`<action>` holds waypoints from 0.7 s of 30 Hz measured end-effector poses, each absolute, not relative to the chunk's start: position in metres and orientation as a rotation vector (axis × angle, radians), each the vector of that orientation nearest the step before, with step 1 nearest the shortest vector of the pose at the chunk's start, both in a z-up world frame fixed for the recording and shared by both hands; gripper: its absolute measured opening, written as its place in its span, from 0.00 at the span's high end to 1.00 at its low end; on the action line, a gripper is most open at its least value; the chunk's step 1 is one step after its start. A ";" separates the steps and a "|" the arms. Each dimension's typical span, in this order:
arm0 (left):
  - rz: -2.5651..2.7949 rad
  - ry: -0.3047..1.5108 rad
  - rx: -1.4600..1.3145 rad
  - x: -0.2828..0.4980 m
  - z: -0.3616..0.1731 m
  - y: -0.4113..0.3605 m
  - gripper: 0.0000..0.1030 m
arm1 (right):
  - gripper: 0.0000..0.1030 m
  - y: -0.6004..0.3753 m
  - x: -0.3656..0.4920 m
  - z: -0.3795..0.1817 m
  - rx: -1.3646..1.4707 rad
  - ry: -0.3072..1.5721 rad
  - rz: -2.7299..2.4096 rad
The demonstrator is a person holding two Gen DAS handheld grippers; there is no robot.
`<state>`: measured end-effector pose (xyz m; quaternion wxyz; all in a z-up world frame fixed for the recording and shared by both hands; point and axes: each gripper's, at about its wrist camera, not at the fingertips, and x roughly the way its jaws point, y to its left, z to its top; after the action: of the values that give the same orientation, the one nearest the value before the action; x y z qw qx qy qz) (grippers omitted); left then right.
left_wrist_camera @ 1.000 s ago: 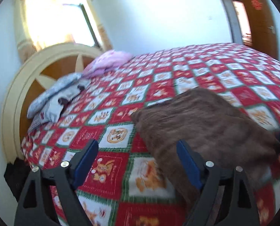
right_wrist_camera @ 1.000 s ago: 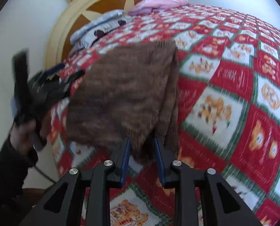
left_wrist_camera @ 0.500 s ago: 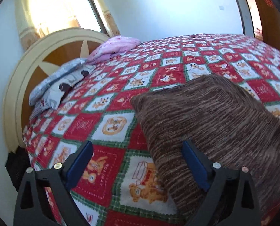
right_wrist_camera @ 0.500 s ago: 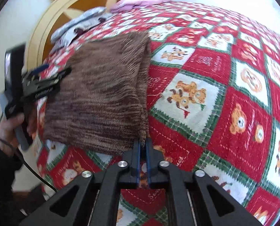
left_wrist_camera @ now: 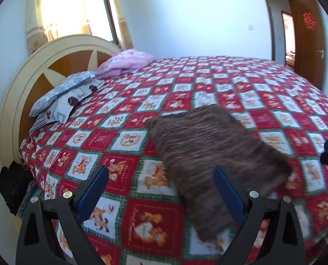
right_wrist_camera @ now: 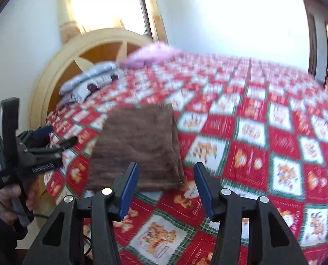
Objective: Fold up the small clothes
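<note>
A brown knitted garment (left_wrist_camera: 210, 152) lies folded flat on the red patterned bedspread (left_wrist_camera: 124, 161); it also shows in the right wrist view (right_wrist_camera: 139, 148). My left gripper (left_wrist_camera: 161, 190) is open and empty, raised just off the garment's near left edge. My right gripper (right_wrist_camera: 166, 190) is open and empty, above the garment's near corner. The left gripper also shows at the left of the right wrist view (right_wrist_camera: 60, 146), held in a hand.
Grey patterned pillows (left_wrist_camera: 62, 97) and a pink folded blanket (left_wrist_camera: 126, 61) lie by the round cream headboard (left_wrist_camera: 60, 53). The bed's edge drops off at the left, with dark things on the floor (left_wrist_camera: 13, 187). A brown door (left_wrist_camera: 307, 37) stands at the far right.
My right gripper, shut on the garment's corner before, has opened, let go and pulled back upward. The garment has dropped flat. My left gripper stayed open and lifted back a little.
</note>
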<state>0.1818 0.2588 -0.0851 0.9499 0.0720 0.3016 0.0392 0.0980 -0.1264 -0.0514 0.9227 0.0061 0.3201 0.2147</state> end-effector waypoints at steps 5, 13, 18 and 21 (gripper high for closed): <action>0.032 0.547 0.151 0.156 -0.066 0.247 0.04 | 0.44 -0.131 0.057 -0.025 -0.001 0.541 0.429; -0.004 0.495 0.149 0.139 -0.049 0.230 0.04 | 0.44 -0.136 0.038 -0.016 0.003 0.507 0.412; -0.005 0.482 0.157 0.132 -0.047 0.226 0.04 | 0.44 -0.135 0.035 -0.015 0.002 0.500 0.415; -0.004 0.486 0.155 0.131 -0.048 0.225 0.04 | 0.43 -0.133 0.034 -0.016 -0.007 0.501 0.419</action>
<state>0.1312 0.2251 -0.0478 0.9676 0.0768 0.2404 -0.0022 0.0339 -0.1327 -0.0155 0.9471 -0.0036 0.2462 0.2058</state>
